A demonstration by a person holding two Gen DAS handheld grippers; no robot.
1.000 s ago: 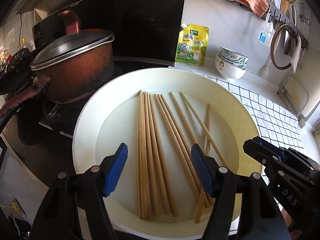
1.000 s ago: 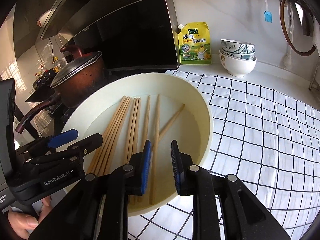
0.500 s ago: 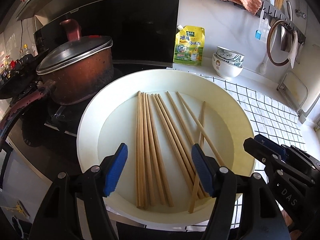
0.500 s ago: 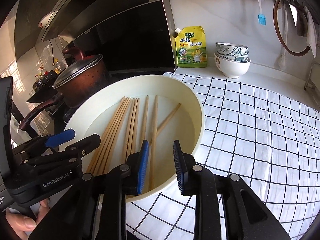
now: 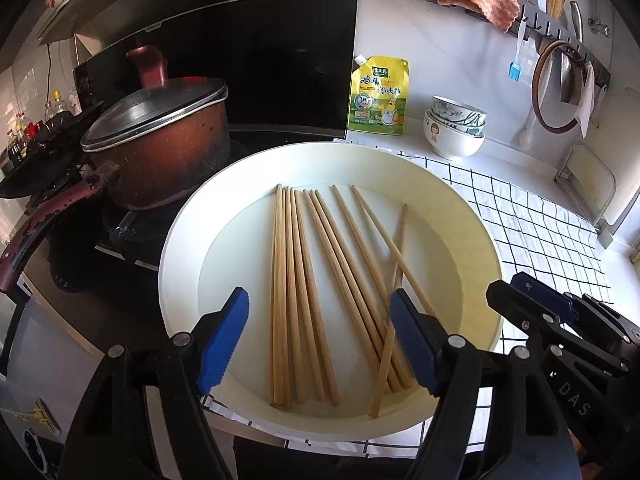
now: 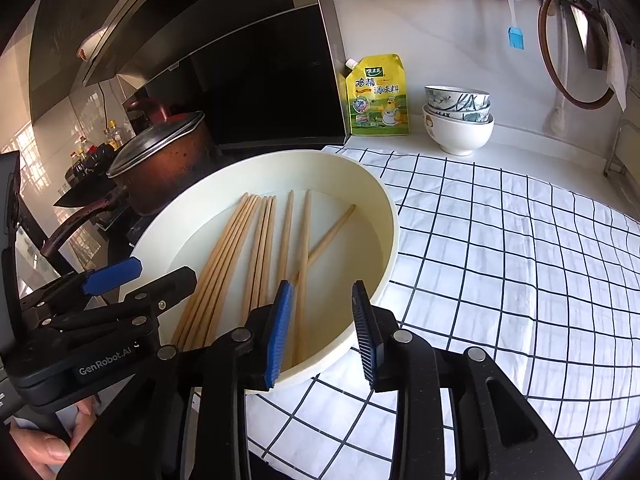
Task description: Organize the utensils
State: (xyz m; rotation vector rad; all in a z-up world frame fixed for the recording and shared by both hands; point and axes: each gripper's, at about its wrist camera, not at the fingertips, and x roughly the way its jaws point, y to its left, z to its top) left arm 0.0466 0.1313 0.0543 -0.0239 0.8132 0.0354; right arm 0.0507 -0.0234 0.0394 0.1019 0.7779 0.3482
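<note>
Several wooden chopsticks lie loose in a wide cream basin, most side by side, one crossing at the right. They also show in the right wrist view, in the same basin. My left gripper is open and empty, hovering over the basin's near part. My right gripper is open and empty over the basin's near right rim. The right gripper shows at the right of the left wrist view, and the left gripper shows at the left of the right wrist view.
A lidded brown pot sits on the stove left of the basin. A yellow seasoning pouch and stacked bowls stand by the back wall. A checked cloth covers the counter to the right. A wall rack holds hanging tools.
Both grippers have pulled back and up from the basin, which now looks smaller. The right gripper's jaws have opened wider. The chopsticks have not moved.
</note>
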